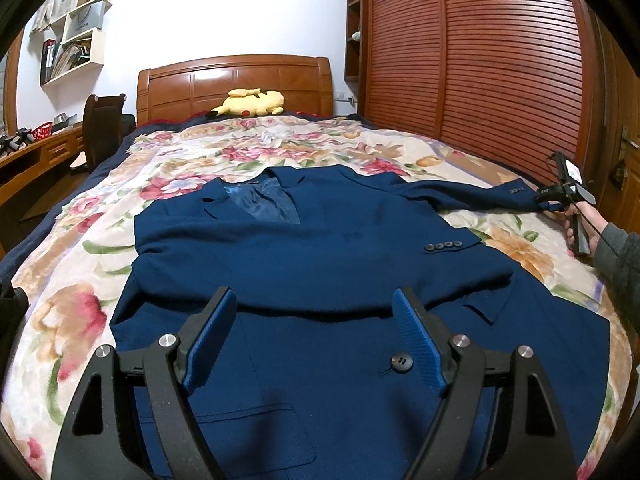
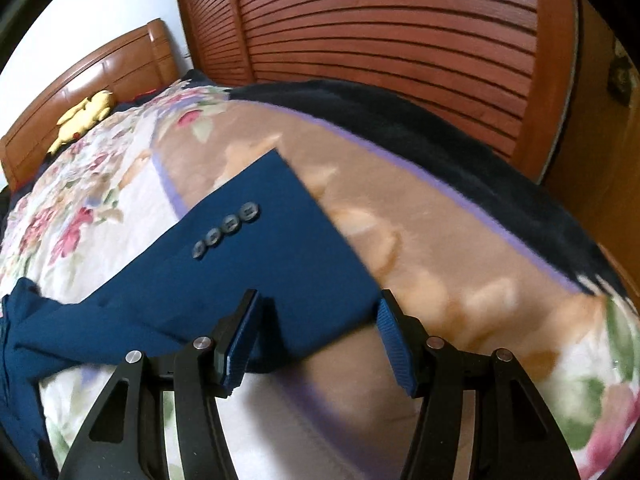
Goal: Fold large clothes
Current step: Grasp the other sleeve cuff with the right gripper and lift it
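Left wrist view: jacket (image 1: 320, 264), dark blue, lies face up across the flowered blanket (image 1: 80, 240) on the bed, collar toward the headboard (image 1: 236, 80); one sleeve is already crossed over the chest, its cuff buttons (image 1: 443, 246) showing, and the other sleeve (image 1: 472, 192) runs out toward your right hand (image 1: 580, 224); your left gripper (image 1: 314, 336) hovers over the lower front with its jaws wide apart and nothing between the pads, a front button (image 1: 401, 361) just inside the right-hand pad; a yellow plush toy (image 1: 252, 103) sits well apart at the headboard.

Right wrist view: outstretched sleeve (image 2: 256, 264) ends at its cuff near the blanket's edge, four buttons (image 2: 228, 226) in a row; your right gripper (image 2: 316, 334) straddles the sleeve's near edge, jaws partly open, neither pad pressing on the cloth as far as the blurred picture shows.

Handling, as a judgement: expect soft, moderately heavy woven cloth with stiffer lapels and shoulders; it should drape and sag when lifted, and the lining may slip; take the sleeve by the cuff edge, clear of the buttons, pinching both layers.
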Available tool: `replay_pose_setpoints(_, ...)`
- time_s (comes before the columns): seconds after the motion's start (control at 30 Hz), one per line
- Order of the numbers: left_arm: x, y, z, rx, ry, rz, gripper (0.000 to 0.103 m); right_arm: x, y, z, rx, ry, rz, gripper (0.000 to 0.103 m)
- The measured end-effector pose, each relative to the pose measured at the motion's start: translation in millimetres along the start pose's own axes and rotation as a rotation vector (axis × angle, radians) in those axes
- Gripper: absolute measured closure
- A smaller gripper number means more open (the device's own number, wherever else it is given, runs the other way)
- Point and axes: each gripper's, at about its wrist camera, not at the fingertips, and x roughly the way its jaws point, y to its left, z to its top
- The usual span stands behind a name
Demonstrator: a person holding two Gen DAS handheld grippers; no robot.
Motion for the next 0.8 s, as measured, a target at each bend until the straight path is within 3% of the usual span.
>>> replay_pose_setpoints(0.03,1,0,0,-0.001,0.001,0.000,0.022,0,0,1,-0.012,-0.002,0.003,0.050)
replay_pose_setpoints(0.1,1,1,-1,-0.002,0.002,-0.003,0.022,2,3,1,-0.042,-0.001,0.017,0.074)
replay_pose_setpoints(0.17,1,2,-1,-0.004,0.003,-0.005,0.022,1,9,1,-0.088,-0.010,0.017,0.091)
replay_pose_setpoints(0.43,-6,5,-2,-0.006,-0.007,-0.010,0.022,-55,46,4,-0.211,-0.111,0.080,0.095)
replay_pose_setpoints(0.63,-20,8,-3,0.010,-0.021,-0.004,0.022,-122,106,0,-0.348,-0.201,0.157,0.096)
replay_pose_setpoints(0.8,-34,19,-2,0.004,-0.034,0.006,0.022,-183,159,-25,-0.464,-0.270,0.266,0.097)
